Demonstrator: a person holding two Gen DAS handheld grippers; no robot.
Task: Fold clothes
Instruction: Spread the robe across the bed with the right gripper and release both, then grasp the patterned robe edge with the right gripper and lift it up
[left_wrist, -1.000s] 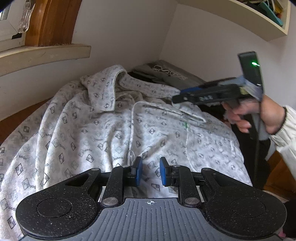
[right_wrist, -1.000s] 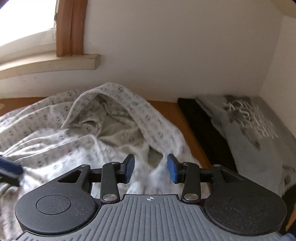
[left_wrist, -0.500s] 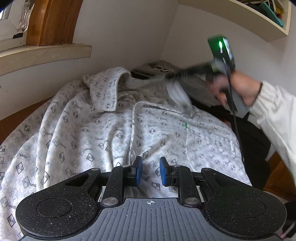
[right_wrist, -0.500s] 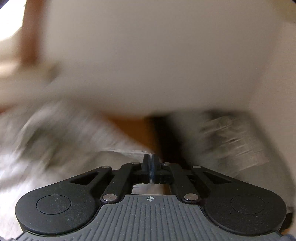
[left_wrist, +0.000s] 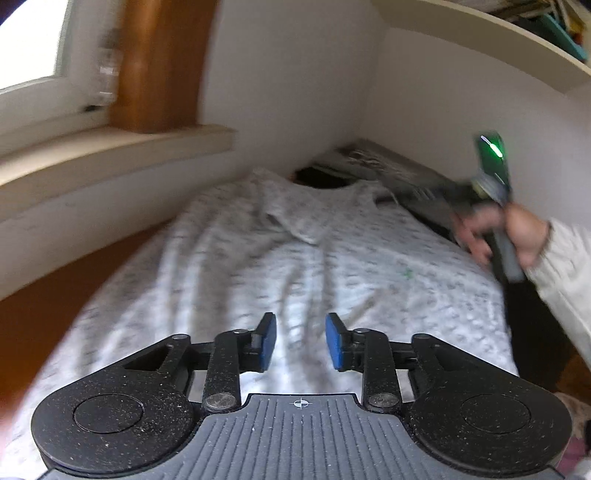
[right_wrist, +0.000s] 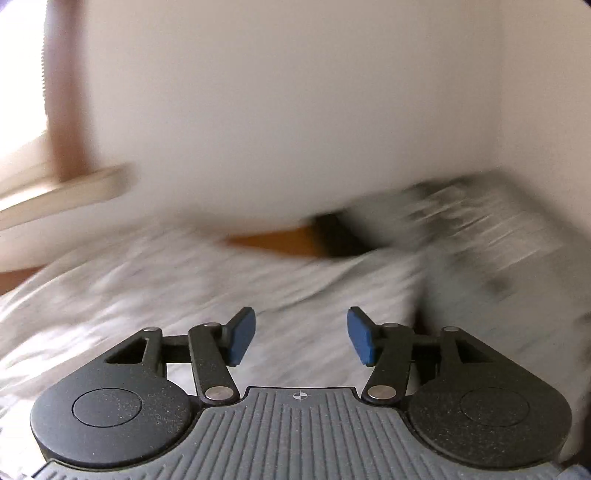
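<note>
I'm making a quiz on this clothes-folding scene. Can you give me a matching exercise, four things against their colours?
Things:
1. patterned shirt
2. gripper pads
3. light on the right gripper's handle
4. window frame

Colours:
A. green
B. brown wood
C. white with small grey marks
D. blue

Pairs: 1-C, 2-D, 3-A, 4-B

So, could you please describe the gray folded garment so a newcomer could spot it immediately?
Look at the corner where the two white walls meet. The gray folded garment lies there, beyond the spread patterned shirt; unlike it, it is darker, with a pale printed design on top.
</note>
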